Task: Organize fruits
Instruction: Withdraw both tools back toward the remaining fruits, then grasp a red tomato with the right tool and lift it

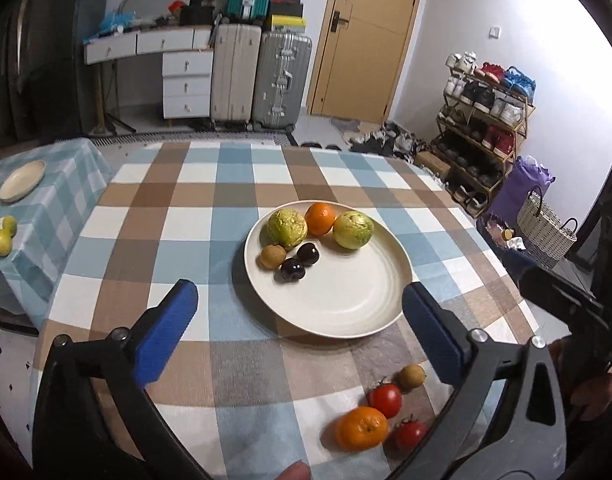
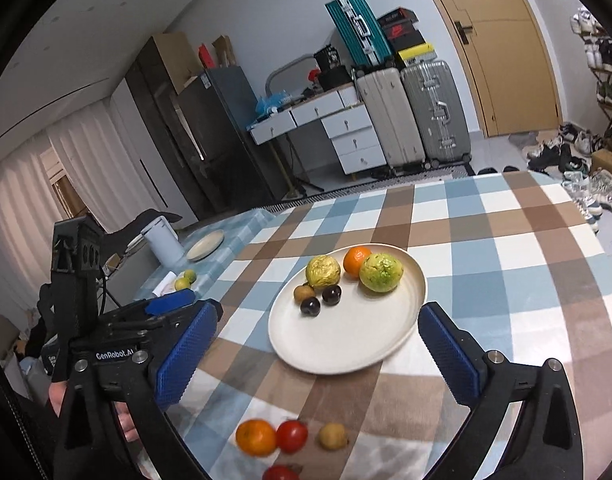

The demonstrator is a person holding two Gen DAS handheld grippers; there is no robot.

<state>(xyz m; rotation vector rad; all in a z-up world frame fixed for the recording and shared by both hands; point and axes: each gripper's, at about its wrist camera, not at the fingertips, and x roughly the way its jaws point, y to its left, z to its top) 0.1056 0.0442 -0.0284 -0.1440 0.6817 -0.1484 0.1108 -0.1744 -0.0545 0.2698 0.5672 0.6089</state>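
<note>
A cream plate (image 1: 346, 312) (image 2: 346, 344) sits mid-table on the checked cloth. It holds two yellow-green guavas (image 1: 287, 229) (image 2: 381, 272), an orange (image 1: 320, 219), a brown longan (image 1: 273, 256) and two dark cherries (image 1: 293, 269). Loose on the cloth nearer me lie an orange (image 1: 361, 428) (image 2: 256, 437), two tomatoes (image 1: 385, 400) (image 2: 292, 435) and a longan (image 1: 411, 377) (image 2: 332, 436). My left gripper (image 1: 300, 296) hovers open over the plate's near edge, nothing between its blue pads. My right gripper (image 2: 319, 314) is likewise open and empty.
A lower side table (image 1: 46, 216) at the left carries a second cream plate (image 1: 23, 180), two yellow-green fruits (image 1: 4, 236) and a white jug (image 2: 162, 242). Suitcases (image 1: 282, 80) and drawers stand at the back, a shoe rack (image 1: 482, 128) and woven basket (image 1: 546, 228) to the right.
</note>
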